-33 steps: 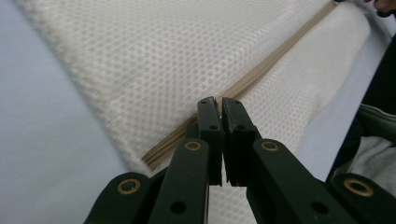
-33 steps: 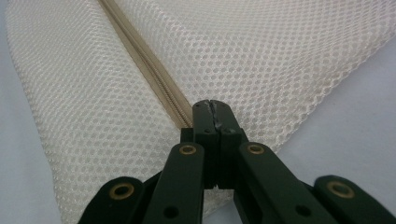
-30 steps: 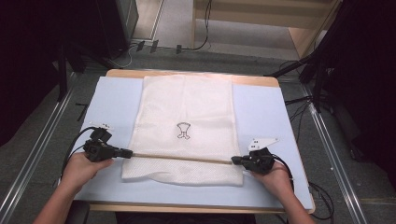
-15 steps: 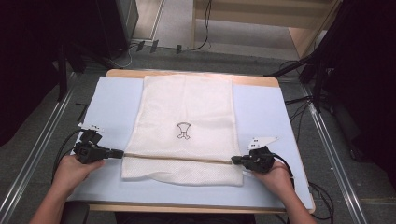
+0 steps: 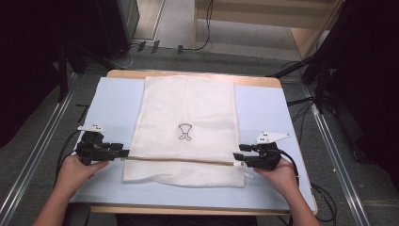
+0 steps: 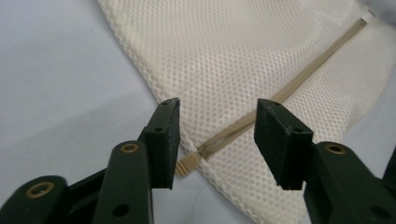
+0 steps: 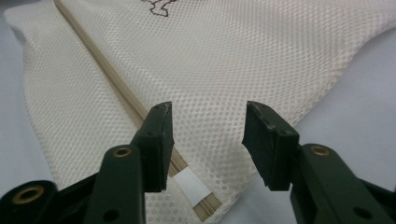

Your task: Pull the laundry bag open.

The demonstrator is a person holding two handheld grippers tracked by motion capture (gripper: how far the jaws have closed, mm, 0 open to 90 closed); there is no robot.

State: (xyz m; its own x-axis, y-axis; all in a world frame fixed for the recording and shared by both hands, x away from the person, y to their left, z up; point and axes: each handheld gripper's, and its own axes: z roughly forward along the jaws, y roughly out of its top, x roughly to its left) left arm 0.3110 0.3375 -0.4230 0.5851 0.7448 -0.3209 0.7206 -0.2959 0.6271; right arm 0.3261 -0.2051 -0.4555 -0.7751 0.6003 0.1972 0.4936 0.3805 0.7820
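Observation:
A cream mesh bag (image 5: 188, 113) lies flat on a pale blue mat (image 5: 113, 103). A tan zipper (image 5: 179, 160) runs across its near part. My left gripper (image 5: 125, 153) is at the zipper's left end. Its jaws have just been opening and stand apart, with the zipper pull (image 6: 187, 163) lying loose on the mat between and below them. My right gripper (image 5: 236, 158) is at the zipper's right end. Its jaws have just been opening too and press on nothing; below them lies the white-taped zipper end (image 7: 192, 184).
The mat covers a wooden table (image 5: 188, 75) whose edges show at the far and near sides. A small dark emblem (image 5: 185, 132) marks the bag's middle. Cables (image 5: 301, 169) trail from both grippers. Metal rails (image 5: 339, 155) run along both sides of the table.
Both grippers were shut on the zipper's ends; now their jaws stand apart and the zipper lies free. The left gripper shifted slightly to the left a second ago.

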